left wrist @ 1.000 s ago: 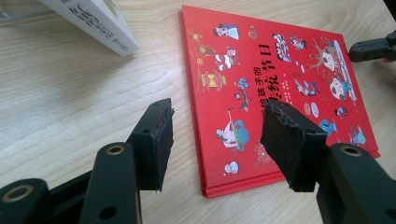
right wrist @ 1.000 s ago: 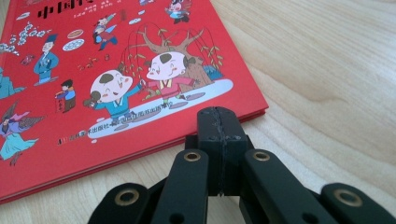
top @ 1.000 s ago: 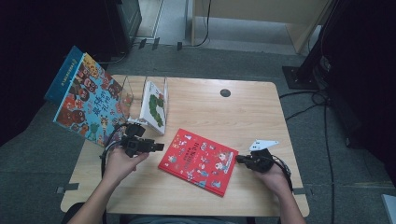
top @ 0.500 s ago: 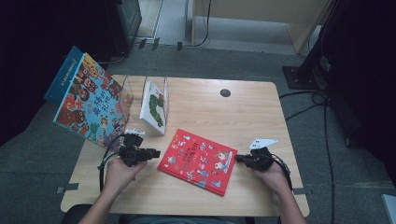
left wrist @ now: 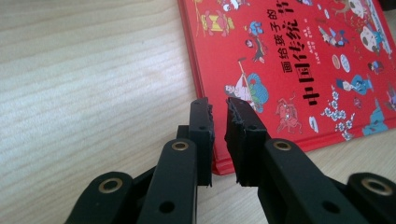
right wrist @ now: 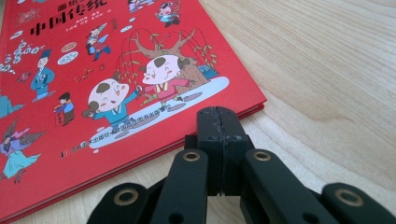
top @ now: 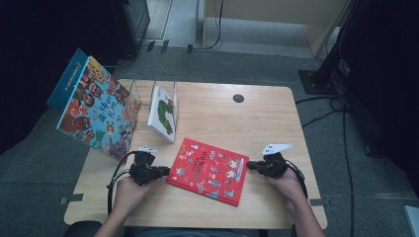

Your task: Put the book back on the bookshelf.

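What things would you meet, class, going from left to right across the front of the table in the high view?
Left claw → red book → right claw.

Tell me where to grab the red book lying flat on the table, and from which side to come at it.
Take the red book by a thin cover edge, low and level with the table; it lies flat, so there is nothing to grip from above. The left hand-held gripper, slightly open, already sits at the near left corner. The right hand-held gripper is closed at the opposite edge.
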Demonstrator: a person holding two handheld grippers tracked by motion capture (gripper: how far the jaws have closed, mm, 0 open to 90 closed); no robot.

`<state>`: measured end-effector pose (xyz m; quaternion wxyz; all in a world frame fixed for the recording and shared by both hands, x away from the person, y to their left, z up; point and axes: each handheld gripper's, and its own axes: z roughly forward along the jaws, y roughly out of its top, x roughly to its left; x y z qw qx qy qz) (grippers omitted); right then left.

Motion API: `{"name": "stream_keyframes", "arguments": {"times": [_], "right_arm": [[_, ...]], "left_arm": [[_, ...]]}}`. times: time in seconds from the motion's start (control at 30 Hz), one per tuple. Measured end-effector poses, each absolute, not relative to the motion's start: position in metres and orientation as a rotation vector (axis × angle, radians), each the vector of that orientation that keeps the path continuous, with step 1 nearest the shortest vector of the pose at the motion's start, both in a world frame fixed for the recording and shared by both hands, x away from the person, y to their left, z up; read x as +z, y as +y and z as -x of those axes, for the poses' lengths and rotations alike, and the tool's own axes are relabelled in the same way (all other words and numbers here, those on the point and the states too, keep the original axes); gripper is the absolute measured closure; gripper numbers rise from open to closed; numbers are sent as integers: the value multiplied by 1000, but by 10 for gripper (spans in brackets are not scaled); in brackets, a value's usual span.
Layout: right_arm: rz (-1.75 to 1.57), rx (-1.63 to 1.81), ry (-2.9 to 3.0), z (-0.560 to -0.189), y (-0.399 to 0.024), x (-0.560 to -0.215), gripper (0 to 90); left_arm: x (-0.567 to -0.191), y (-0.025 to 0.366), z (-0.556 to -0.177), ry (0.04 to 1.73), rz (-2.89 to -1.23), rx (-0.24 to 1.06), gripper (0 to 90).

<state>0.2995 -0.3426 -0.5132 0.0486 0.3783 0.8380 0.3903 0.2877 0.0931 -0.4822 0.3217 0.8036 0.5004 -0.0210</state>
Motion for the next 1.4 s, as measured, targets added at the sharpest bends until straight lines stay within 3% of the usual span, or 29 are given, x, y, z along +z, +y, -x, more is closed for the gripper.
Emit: {"name": "stream_keyframes", "arguments": {"times": [0.57,1.4], "right_arm": [[-1221,1143,2483,-321,-342,-513,900],[-1339,1098,2363,-320,-351,-513,900]], "left_arm": [[-493,89,-265,1317,-2123,-35,801],[-496,77,-294,1329,-2067,-8,797]]}}
